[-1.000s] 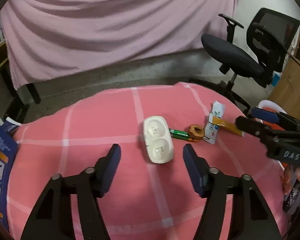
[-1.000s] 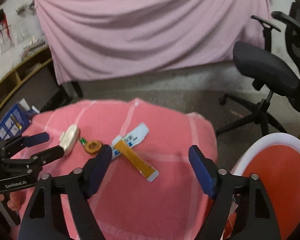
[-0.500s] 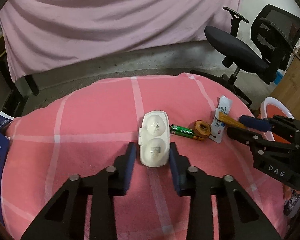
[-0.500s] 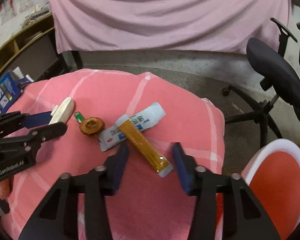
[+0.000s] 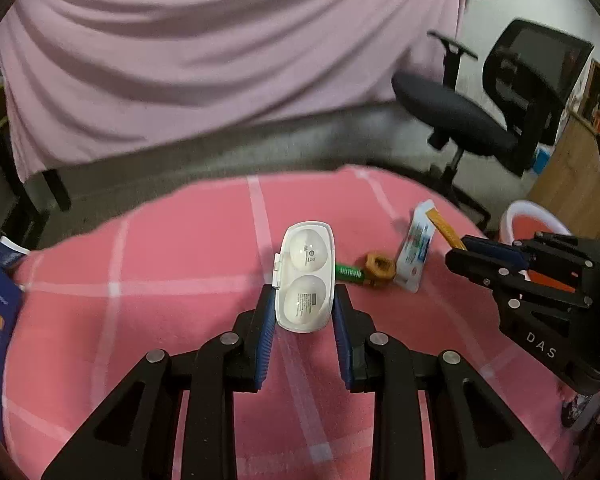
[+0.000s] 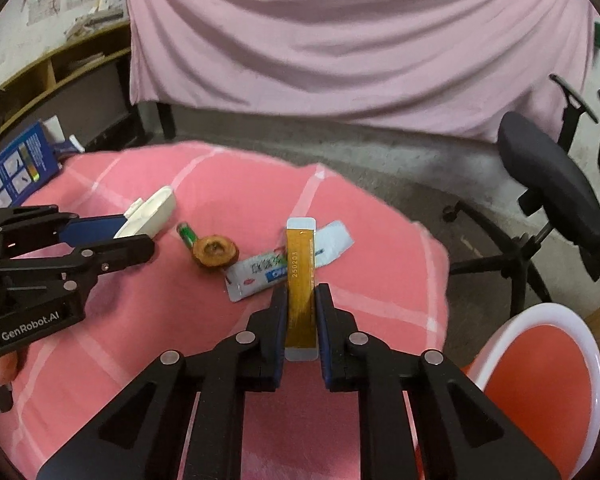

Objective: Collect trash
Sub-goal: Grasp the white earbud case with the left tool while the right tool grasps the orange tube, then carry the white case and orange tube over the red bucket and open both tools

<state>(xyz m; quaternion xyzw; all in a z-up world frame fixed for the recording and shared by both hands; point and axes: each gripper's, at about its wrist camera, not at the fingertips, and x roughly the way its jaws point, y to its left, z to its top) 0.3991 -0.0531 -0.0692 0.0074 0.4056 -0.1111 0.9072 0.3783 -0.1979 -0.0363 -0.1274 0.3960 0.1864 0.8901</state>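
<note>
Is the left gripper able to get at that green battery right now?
Probably not yet. The left gripper is shut on the white case, so its jaws are full. The battery lies close beside the case, on the pink cloth with nothing over it; once the case is dropped, it looks easy.

1. A pink sheet [image 6: 356,36] is hung as a backdrop.
2. A grey floor [image 6: 400,152] is seen below it.
3. A black office chair [image 5: 496,108] is placed at the right.
4. Wooden shelving [image 6: 68,68] is set at the left.
</note>
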